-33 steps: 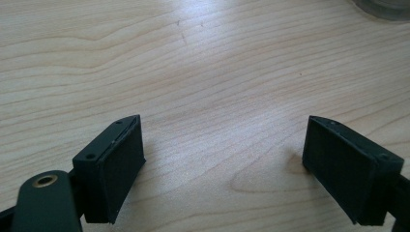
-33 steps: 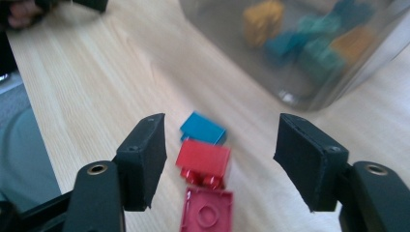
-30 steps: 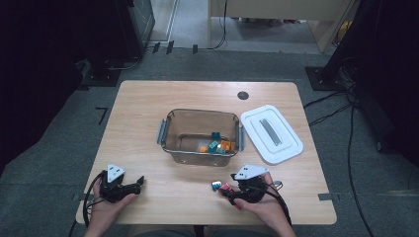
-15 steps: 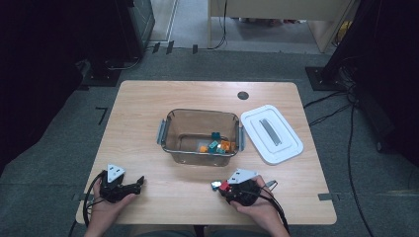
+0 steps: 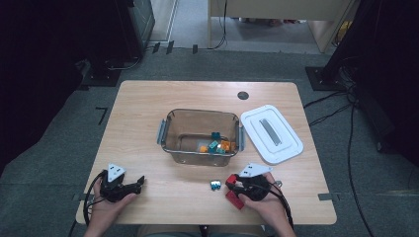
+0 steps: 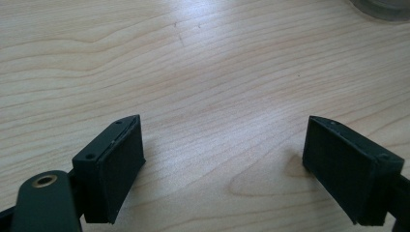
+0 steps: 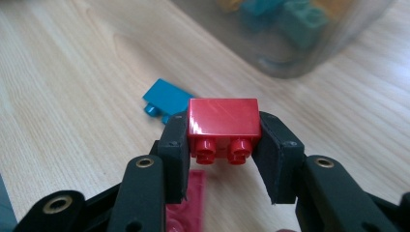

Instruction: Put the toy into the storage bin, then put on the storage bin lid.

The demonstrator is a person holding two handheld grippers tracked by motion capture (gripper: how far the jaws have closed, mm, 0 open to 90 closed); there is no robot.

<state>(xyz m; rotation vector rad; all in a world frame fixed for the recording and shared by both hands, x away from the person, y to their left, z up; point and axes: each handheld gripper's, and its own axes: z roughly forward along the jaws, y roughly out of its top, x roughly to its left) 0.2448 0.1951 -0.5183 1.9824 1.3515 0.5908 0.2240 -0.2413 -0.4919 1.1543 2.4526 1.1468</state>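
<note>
Low and right of centre in the high view, the right gripper [image 5: 237,186] has its jaws closed partway, having just been closing, and the pads now press both sides of a small red plastic building brick [image 7: 223,125]; the brick sits mid-frame in the right gripper view, studs facing the camera; a flat red plastic piece [image 7: 186,205] lies on the table beneath; a small blue plastic brick [image 7: 167,98] rests just beyond, left of centre; the clear plastic tub [image 5: 170,133] of coloured bricks stands at centre of the high view; the white plastic lid [image 5: 272,133] lies just right of it; the left gripper [image 6: 222,159], lower left in the high view, stands wide open over the bare light wooden table [image 6: 208,63], holding nothing.
</note>
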